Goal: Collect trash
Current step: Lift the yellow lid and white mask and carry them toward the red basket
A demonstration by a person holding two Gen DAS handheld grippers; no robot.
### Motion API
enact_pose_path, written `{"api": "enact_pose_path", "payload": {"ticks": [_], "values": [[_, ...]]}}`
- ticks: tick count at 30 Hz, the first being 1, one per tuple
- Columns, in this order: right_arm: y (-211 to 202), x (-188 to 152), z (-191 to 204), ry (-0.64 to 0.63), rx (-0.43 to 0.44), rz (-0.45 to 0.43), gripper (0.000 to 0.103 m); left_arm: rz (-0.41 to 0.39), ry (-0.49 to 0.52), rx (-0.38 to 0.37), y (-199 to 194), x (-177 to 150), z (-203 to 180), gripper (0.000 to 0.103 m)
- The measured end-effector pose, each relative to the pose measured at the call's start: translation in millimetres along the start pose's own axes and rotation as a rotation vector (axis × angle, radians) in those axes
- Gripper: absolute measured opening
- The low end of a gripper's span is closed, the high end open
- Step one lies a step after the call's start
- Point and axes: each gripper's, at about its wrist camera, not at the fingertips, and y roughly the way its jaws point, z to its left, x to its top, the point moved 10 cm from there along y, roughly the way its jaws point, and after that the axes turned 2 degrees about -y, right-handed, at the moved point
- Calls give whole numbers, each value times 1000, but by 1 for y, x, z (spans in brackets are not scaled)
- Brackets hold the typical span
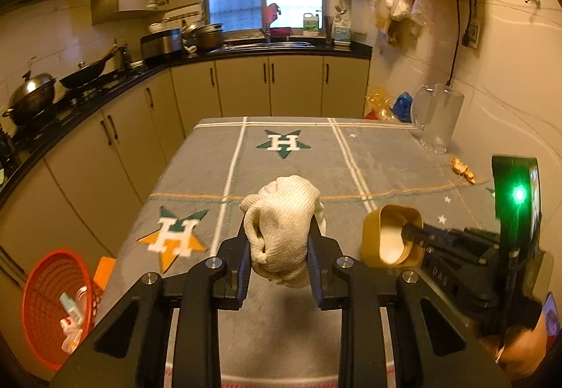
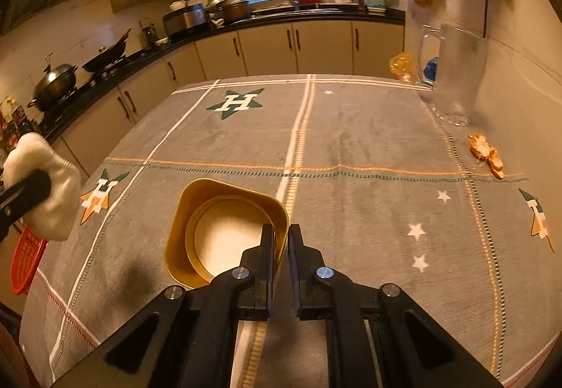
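left gripper point(image 1: 281, 240) clamped a soft, light glove point(image 1: 284, 230) mid-wad; right gripper point(image 2: 281, 240) pinched the stiff cup point(image 2: 224, 230) by its thin rim, prob light.

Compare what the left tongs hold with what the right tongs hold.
The left tongs squeeze a soft, crumpled white cloth around its middle; the right tongs pinch only the rim of a stiff golden cup. The cloth is a closed wad, the cup open and empty. Both are gripped above the tablecloth.
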Motion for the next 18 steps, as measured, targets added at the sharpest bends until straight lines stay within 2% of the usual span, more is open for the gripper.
{"api": "enact_pose_path", "payload": {"ticks": [9,15,18], "values": [[-10,-4,26,-54,40,-28,8,24,-40,39,-22,-35,30,26],[-9,-13,38,-38,70,19,8,31,-61,42,-35,-49,40,26],[-22,-15,44,-51,66,1,8,33,-63,42,-41,-54,44,26]]}}
